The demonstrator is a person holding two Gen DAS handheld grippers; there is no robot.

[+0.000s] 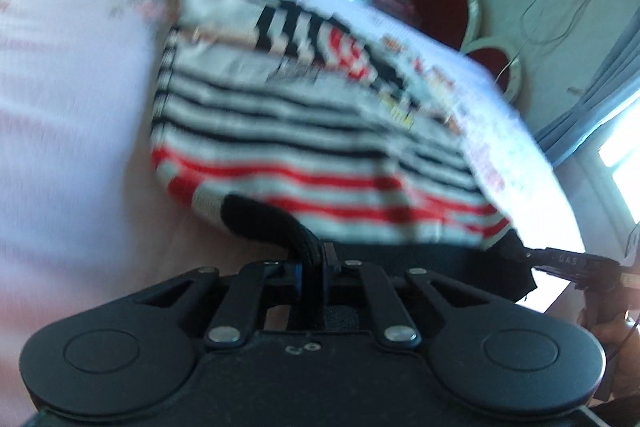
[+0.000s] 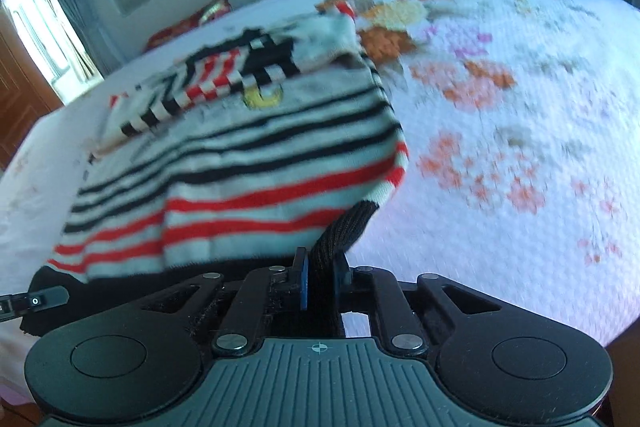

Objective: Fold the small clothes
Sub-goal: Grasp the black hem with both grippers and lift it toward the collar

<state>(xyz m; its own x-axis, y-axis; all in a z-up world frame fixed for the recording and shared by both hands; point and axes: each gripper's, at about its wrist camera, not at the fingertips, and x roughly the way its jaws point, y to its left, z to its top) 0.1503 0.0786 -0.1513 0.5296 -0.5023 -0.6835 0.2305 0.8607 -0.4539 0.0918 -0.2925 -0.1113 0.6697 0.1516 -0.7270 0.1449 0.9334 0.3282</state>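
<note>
The striped sweater (image 2: pixel 240 163) lies on the bedspread (image 2: pixel 500 115). The left gripper (image 1: pixel 316 267) and right gripper (image 2: pixel 324 275) each pinch its black hem, at the edge nearest them.

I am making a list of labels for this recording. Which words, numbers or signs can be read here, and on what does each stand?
"D.A.S": on the right gripper, at the left view's edge; blurred, uncertain.
Yellow mark on the striped sweater: too blurred to read.
Nothing else is readable.
</note>
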